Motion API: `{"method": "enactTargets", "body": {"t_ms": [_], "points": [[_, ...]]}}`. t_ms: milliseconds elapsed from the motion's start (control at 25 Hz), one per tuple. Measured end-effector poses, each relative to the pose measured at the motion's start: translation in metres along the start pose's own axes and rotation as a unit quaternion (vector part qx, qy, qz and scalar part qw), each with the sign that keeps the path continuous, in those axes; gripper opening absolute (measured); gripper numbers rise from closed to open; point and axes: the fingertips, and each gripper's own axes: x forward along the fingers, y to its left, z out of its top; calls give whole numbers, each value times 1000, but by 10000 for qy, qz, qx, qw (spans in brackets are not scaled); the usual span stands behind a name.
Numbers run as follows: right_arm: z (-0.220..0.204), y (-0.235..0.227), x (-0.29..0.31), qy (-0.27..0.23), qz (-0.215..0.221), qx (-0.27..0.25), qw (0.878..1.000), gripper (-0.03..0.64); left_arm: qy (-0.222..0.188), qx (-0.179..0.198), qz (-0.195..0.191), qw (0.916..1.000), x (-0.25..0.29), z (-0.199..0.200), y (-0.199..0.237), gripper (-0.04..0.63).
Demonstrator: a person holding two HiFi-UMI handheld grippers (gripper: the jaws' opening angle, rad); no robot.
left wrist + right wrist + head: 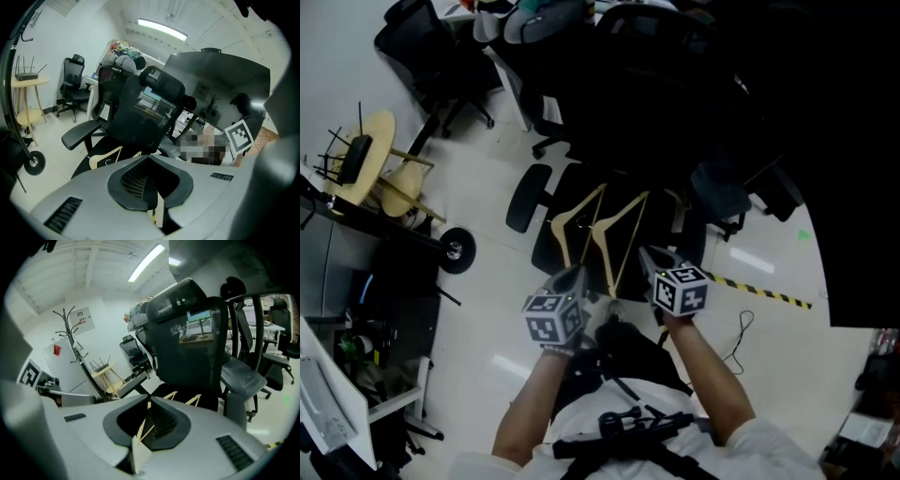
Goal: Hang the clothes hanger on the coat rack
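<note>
Pale wooden hanger bars [619,230] form two V shapes side by side over a black office chair's seat [546,246]; whether this is one hanger or two I cannot tell. My left gripper [575,275] grips the left bars' near end, its jaws shut on a pale strip [158,213]. A hanger shoulder [105,157] shows past the left gripper [149,157]. My right gripper [649,255] is shut on thin wooden bars [143,427], with two hanger ends [171,397] beyond it. The black coat rack [70,322] stands tilted at the left of the right gripper view, well away.
The black office chair [136,108] is right in front, armrest [528,197] to its left. More chairs [422,47] stand behind. A wooden stool [375,159] and a dark wheeled frame [455,248] are at the left. Yellow-black tape [759,291] and a cable [741,333] lie on the floor at the right.
</note>
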Motion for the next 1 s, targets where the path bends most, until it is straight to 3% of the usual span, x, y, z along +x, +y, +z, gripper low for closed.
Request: {"method": "enactTargets", "body": {"t_ms": [520,1000], "points": [[-93,-54,130,659,-124,80,9977,104,410,-157,136,9989,101,-66,65,-8],[-182,-85,221,1469,-430,46,9882,192,939,-382,268,9945,168,-127,105,-8]]}}
